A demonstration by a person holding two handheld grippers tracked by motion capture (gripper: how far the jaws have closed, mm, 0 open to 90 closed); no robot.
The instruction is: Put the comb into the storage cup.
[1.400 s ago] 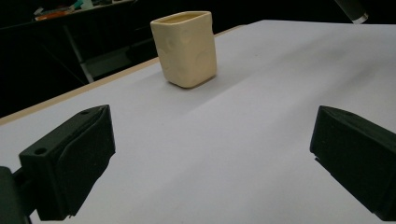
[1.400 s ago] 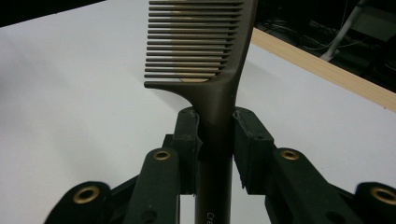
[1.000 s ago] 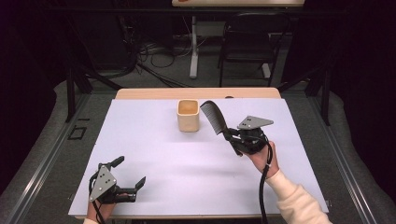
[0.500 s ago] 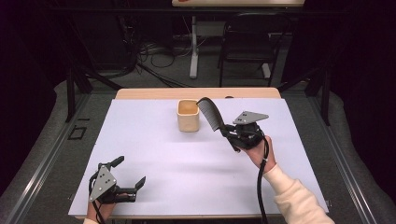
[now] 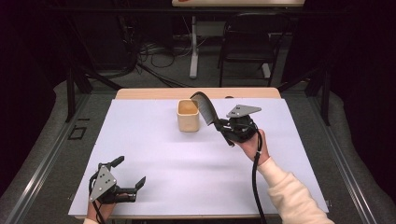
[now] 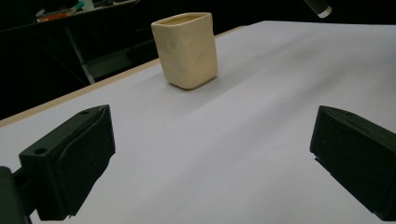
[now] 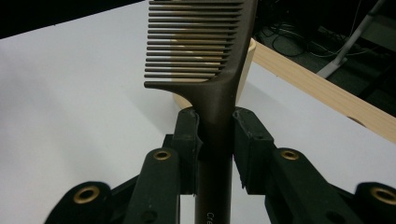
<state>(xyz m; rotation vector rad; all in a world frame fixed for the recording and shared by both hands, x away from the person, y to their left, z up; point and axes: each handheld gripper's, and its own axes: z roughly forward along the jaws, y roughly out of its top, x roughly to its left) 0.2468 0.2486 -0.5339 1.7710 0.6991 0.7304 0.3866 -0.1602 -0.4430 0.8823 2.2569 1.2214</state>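
Right gripper [image 5: 223,127] clamps our comb [image 5: 206,107] by its handle.
We hold the comb's long axis tilted up-left, head just right of the cup [image 5: 188,115]; our left gripper [image 5: 128,173] gapes empty, well nearer.

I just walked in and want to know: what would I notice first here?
A dark brown plastic comb held up by its handle in the right gripper, teeth end beside the cream squarish cup at the back of the white table. The left gripper rests open at the near left.
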